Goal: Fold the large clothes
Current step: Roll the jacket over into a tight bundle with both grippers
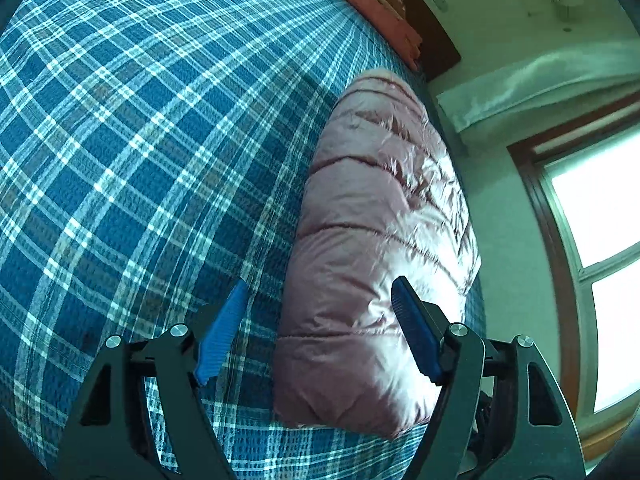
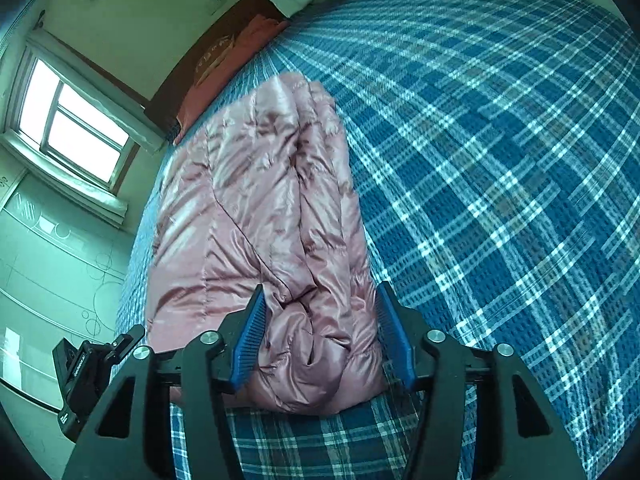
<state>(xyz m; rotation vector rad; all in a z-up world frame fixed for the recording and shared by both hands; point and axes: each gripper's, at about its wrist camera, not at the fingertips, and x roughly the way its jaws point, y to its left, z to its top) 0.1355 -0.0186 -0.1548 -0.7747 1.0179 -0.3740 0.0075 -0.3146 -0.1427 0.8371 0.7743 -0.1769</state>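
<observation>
A shiny pink quilted down jacket lies folded into a long bundle on a blue plaid bed cover. My left gripper is open above the bundle's near left edge, holding nothing. In the right wrist view the jacket runs away from me along the bed's left side. My right gripper is open, with its blue pads on either side of the bunched near end of the jacket. I cannot tell whether the pads touch the fabric.
The plaid cover stretches wide to the right. A reddish pillow and dark headboard lie at the bed's far end. The other gripper shows at the bed's left edge. A window and wall are left.
</observation>
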